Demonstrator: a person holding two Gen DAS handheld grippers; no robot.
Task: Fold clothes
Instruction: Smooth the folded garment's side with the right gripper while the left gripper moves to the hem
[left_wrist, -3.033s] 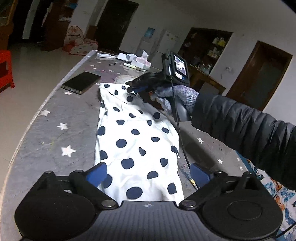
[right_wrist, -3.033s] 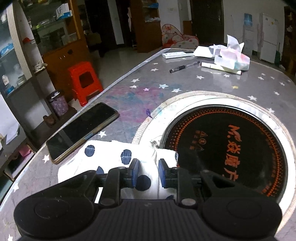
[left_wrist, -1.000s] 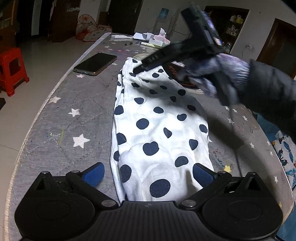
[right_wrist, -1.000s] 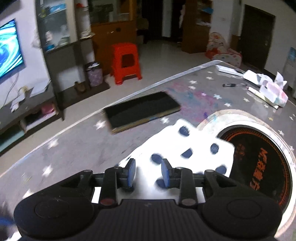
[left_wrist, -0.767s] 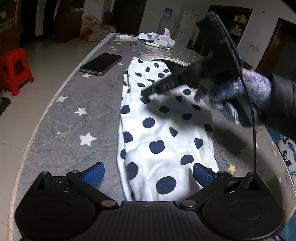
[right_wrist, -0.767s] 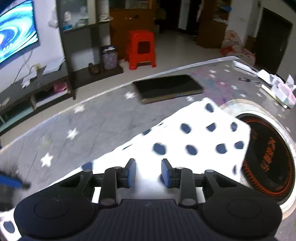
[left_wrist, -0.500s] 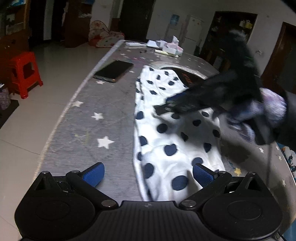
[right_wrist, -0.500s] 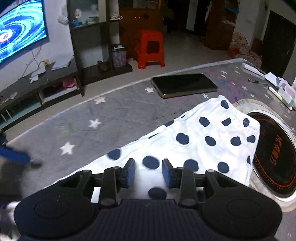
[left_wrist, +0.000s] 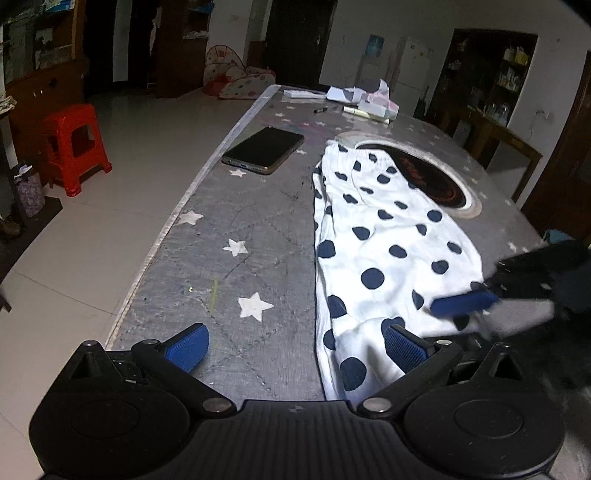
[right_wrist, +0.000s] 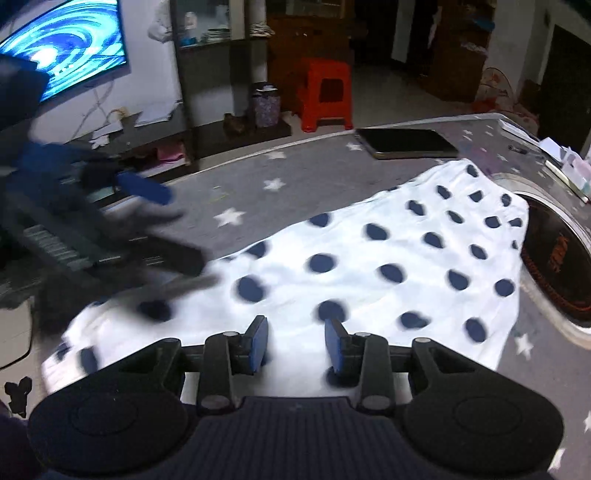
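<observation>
A white garment with dark blue dots lies lengthwise on the grey star-patterned table; it also shows in the right wrist view. My left gripper is open and empty at the garment's near end, its right finger over the cloth's edge. My right gripper is slightly open, empty, low over the garment's near right side. It shows blurred in the left wrist view. The left gripper shows blurred in the right wrist view.
A black phone lies on the table left of the garment. A round black cooktop is set in the table under the garment's far end. Tissues, papers and a pen lie at the far end. A red stool stands on the floor.
My right gripper let go of the garment's far end and swept back along the cloth to its near right side. My left gripper drew back and left, staying open.
</observation>
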